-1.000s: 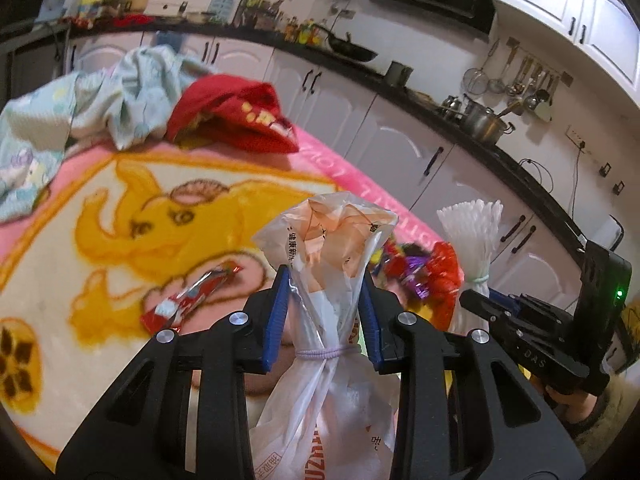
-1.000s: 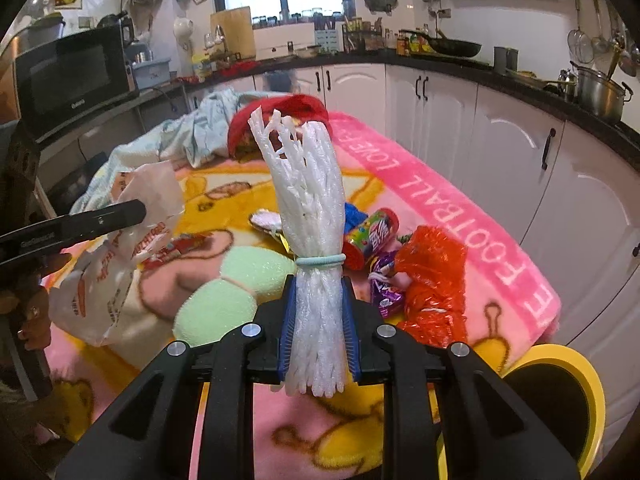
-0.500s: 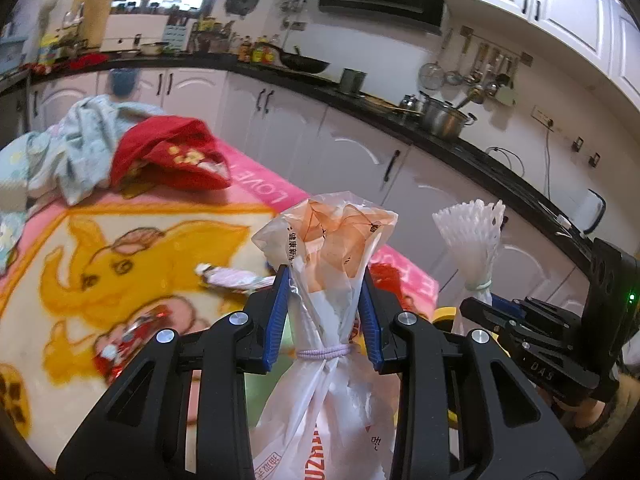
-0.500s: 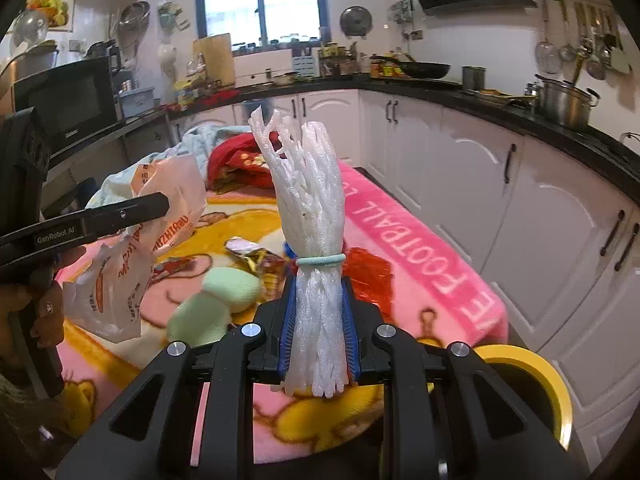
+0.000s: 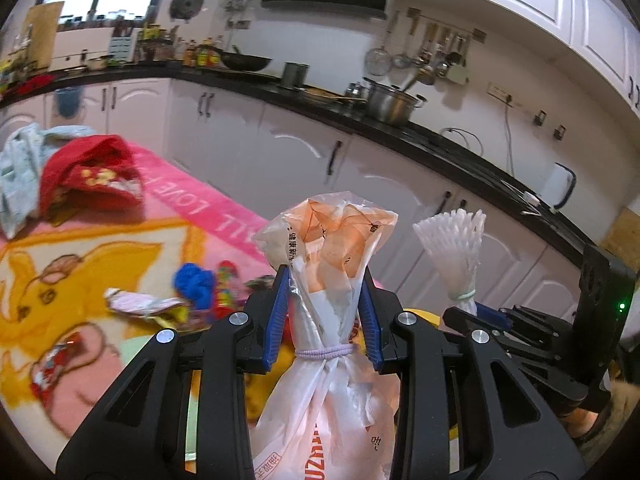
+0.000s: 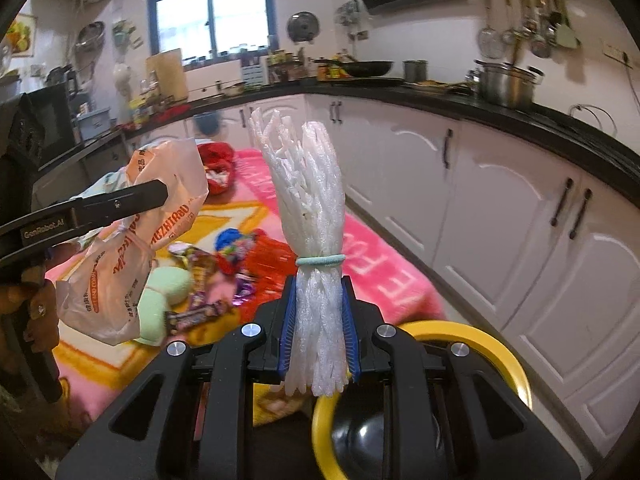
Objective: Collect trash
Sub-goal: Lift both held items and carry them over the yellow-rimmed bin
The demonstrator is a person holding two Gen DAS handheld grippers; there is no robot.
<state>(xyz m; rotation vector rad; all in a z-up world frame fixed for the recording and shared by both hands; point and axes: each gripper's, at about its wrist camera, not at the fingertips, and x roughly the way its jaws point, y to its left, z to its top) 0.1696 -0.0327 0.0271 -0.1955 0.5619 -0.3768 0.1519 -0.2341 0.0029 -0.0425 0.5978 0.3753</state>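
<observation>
Plastic bag [image 5: 326, 264] pinched in left claw [image 5: 325, 320], foam netting [image 6: 310, 216] in right claw [image 6: 318, 336].

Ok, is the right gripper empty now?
No, the right gripper is shut on a white foam net bundle tied with a green band.

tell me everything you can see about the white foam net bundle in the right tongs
The white foam net bundle looks like soft, stretchy mesh foam, gathered into a sheaf and cinched by a pale green band. Above the band its strands splay and fray; below, they hang in a ragged end. It stands upright, clamped between the blue pads of the right tongs, held in the air above the yellow-rimmed bin. Only pads and band touch it.
</observation>
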